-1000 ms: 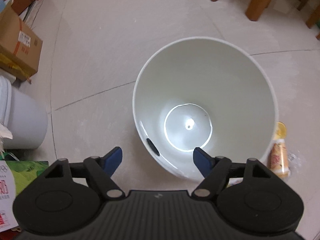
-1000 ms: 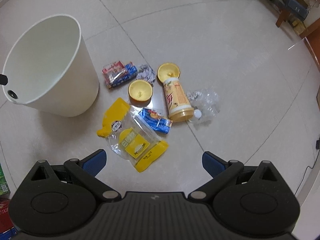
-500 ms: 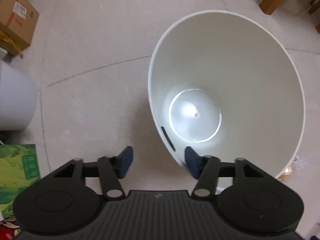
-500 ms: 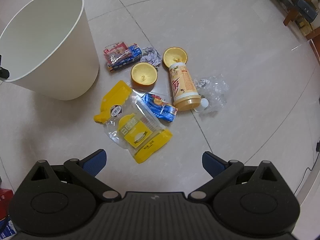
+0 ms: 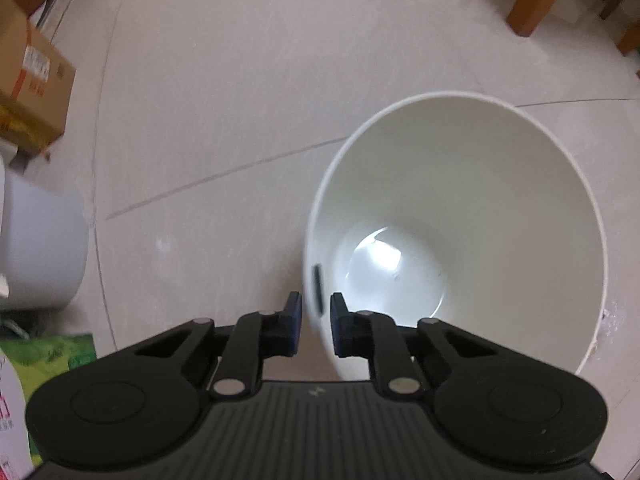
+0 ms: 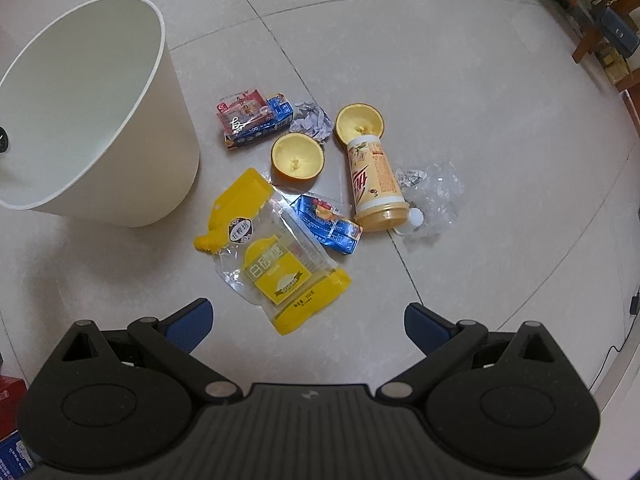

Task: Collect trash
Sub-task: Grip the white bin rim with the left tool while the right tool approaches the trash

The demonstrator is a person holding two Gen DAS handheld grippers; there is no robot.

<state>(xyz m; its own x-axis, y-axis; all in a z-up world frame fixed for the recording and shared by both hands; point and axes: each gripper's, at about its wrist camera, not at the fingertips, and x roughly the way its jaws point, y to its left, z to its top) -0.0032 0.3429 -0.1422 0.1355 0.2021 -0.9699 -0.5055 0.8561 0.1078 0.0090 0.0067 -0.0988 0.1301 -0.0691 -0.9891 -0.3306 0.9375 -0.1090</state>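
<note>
Trash lies scattered on the floor [image 6: 460, 80] ahead of the right gripper [image 6: 306, 326], whose fingers [image 6: 188, 324] stand wide apart over bare tile. Nearest is a yellow pouch [image 6: 268, 252], its long axis running from the near right to the far left, spout end toward the bin [image 6: 120, 160]. Just beyond it lies a blue wrapper [image 6: 328, 222], touching the base of a bottle [image 6: 374, 180] that lies on its side, long axis running away from the camera, its far end against an orange half [image 6: 359, 122]. A crumpled clear film [image 6: 434, 196] sits right of the bottle. A second orange half [image 6: 298, 156], cut side up, lies left of the bottle, with a paper wad [image 6: 312, 120] and a red-blue packet [image 6: 254, 116] farther off, near the bin's foot. Open floor spreads right and beyond. The left gripper [image 5: 316, 326] has its fingers clamped on the bin's near rim, one outside and one inside the wall. A pale tub [image 5: 40, 248] and a carton [image 5: 32, 92] stand at left, well apart.
</note>
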